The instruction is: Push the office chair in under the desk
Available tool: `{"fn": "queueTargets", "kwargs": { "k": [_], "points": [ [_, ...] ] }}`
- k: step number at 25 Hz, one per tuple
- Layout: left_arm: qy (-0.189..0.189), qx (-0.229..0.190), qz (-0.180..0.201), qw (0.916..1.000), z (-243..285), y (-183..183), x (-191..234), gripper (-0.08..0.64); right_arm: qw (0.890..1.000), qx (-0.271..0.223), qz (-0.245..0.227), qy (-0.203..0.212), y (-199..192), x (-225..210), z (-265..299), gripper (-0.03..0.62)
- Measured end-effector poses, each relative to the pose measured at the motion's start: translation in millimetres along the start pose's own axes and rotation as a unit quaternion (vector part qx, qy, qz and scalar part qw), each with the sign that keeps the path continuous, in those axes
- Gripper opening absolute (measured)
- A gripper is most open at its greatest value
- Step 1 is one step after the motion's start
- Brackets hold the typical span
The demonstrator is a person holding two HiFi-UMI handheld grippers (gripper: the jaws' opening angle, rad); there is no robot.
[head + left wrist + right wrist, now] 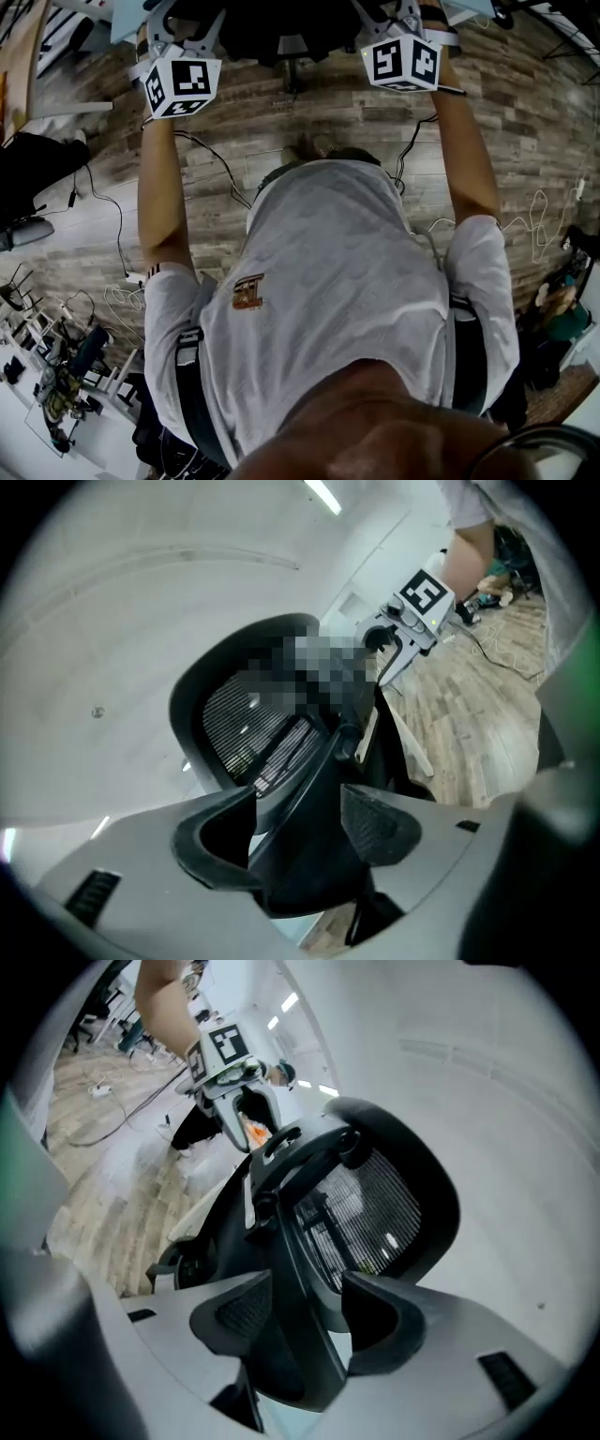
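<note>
Black office chair (234,728) is gripped by left hand-held gripper (298,803) and right hand-held gripper (307,1288).

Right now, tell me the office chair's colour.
Black office chair with a mesh back, clearest in the right gripper view.

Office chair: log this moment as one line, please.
left gripper: shut on black mesh-backed office chair, back frame | right gripper: shut on same back frame | stage: both gripping chair

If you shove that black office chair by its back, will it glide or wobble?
The office chair has a rigid-looking frame, so it should push firmly; its mesh would likely give. Pushed up high, it may tilt first. The plank floor looks smooth, so it probably glides; no wheels show.
</note>
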State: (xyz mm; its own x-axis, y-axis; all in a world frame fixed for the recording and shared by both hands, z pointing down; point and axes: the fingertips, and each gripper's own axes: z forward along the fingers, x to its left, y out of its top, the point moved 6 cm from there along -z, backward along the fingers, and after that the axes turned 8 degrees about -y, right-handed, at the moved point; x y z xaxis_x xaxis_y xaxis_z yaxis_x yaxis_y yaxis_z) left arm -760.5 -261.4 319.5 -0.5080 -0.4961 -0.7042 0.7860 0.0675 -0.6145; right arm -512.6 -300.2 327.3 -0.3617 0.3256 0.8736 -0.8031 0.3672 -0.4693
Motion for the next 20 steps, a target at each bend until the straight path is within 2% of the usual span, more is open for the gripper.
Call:
{"fn": "queueTargets", "kwargs": {
  "k": [4, 7, 9, 12, 15, 18, 20],
  "points": [
    [-0.011, -0.067, -0.069, 0.9953, -23.7, 23.0, -7.5, 0.282, 0.993, -0.036, 0.115, 0.007, 24.2, -15.1, -24.0, 0.221],
    [-0.018, -0.127, -0.123, 0.984, -39.2, 43.3, -9.9, 0.282, 0.975, -0.073, 0.206, 0.023, 44.1, -24.0, -37.9, 0.219],
    [-0.026, -0.168, -0.162, 0.9721, -46.9, 56.3, -11.2, 0.281, 0.959, -0.098, 0.265, 0.039, 55.8, -28.9, -44.8, 0.213],
    [-0.043, -0.227, -0.217, 0.9485, -57.5, 77.1, -13.5, 0.281, 0.928, -0.134, 0.342, 0.061, 70.3, -33.7, -55.6, 0.171],
    [-0.055, -0.258, -0.261, 0.9286, -65.6, 92.3, -17.7, 0.257, 0.901, -0.167, 0.393, 0.084, 80.0, -31.8, -63.9, 0.117],
    [-0.063, -0.283, -0.289, 0.9125, -71.1, 101.6, -23.4, 0.198, 0.872, -0.196, 0.437, 0.102, 86.1, -26.9, -69.5, 0.075],
    [-0.069, -0.293, -0.3, 0.905, -71.7, 105.6, -26.7, 0.132, 0.856, -0.21, 0.458, 0.115, 89.0, -23.5, -71.5, 0.057]
  ]
}}
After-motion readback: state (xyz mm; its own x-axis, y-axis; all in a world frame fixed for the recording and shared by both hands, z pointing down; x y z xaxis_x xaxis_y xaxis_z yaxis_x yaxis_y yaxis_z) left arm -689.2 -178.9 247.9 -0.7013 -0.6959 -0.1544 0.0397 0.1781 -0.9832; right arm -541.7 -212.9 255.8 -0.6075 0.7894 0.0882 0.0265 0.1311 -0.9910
